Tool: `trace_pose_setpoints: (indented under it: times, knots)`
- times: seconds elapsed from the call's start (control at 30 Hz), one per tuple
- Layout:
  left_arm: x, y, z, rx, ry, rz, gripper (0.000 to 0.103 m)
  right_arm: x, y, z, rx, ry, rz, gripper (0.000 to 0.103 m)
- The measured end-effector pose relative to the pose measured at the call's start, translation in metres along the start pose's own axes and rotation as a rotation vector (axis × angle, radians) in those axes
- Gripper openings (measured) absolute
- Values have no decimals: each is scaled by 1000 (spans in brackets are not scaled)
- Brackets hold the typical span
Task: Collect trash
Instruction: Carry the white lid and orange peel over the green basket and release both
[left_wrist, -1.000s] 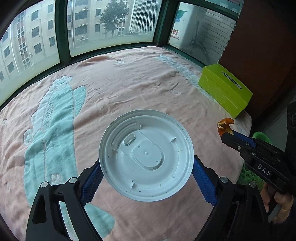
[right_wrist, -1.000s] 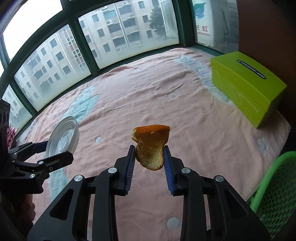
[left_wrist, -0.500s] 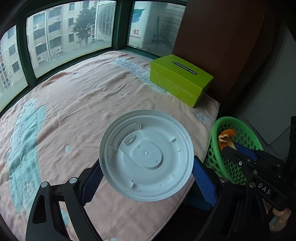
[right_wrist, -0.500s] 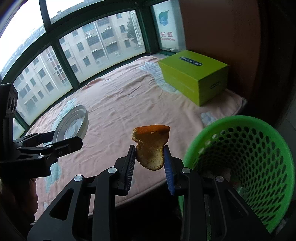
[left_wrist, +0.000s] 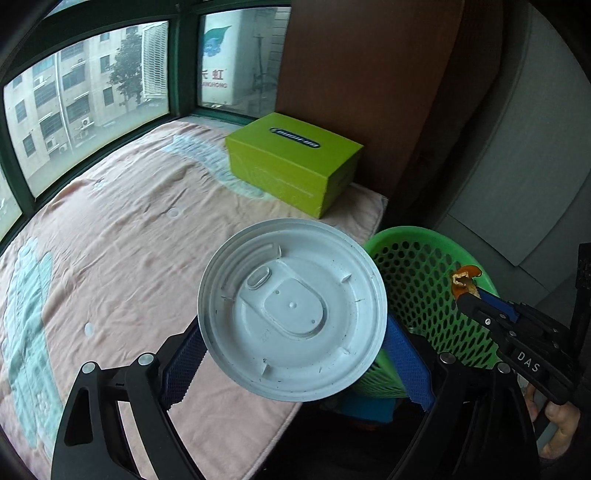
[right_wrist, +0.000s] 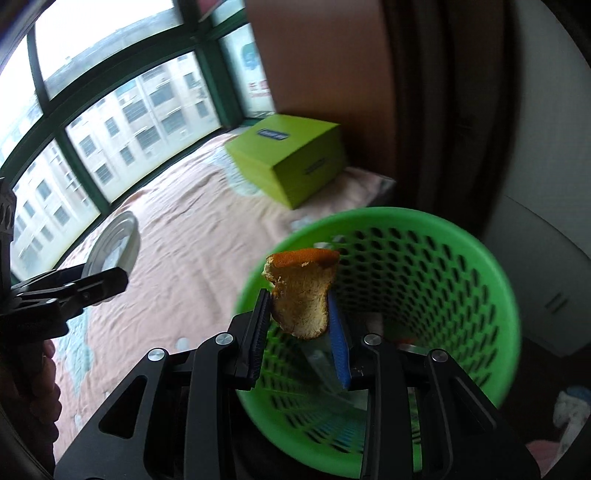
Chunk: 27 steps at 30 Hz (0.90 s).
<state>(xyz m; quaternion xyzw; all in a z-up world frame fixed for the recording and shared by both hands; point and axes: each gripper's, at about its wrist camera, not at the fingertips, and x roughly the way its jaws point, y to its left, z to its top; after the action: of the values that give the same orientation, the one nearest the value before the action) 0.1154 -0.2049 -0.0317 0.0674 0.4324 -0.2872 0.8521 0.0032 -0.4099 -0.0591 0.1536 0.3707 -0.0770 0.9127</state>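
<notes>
Right claw (right_wrist: 299, 314) grips orange peel (right_wrist: 301, 291) above green basket (right_wrist: 506, 314) (box (left_wrist: 291, 162) behind); left claw (left_wrist: 295, 354) grips lid (left_wrist: 291, 314).

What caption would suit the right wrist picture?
Right gripper holds an orange peel over a green basket.

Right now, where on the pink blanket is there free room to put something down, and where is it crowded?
The blanket lies bare from the windows to the green box, which fills the far corner. The near corner is crowded: left gripper holds the white lid, right gripper holds orange peel over the green basket.
</notes>
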Motion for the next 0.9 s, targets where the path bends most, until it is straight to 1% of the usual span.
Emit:
trace_pose_setpoints:
  times: [0.13, 0.27, 0.37, 0.53, 0.73, 0.8, 0.9]
  knots:
    - [3, -19, 5, 34, 1, -16, 87, -5, -21, -1, 35, -5, -40, 33]
    - [4, -35, 9, 63, 1, -32, 87, -10, -40, -2, 73, -13, -65, 37]
    - [4, -46, 13, 81, -2, -41, 87, -14, -49, -3, 93, -22, -79, 45]
    - [7, -62, 19, 109, -1, -57, 87, -26, -59, -6, 117, -41, -88, 49]
    - [18, -82, 21, 146, 19, -68, 87, -40, -66, -9, 127, -63, -103, 58]
    - [22, -88, 20, 154, 28, -72, 87, -45, -67, -10, 132, -72, -108, 63]
    - [28, -97, 19, 169, 42, -79, 88, -49, -71, -11, 141, -80, -112, 65]
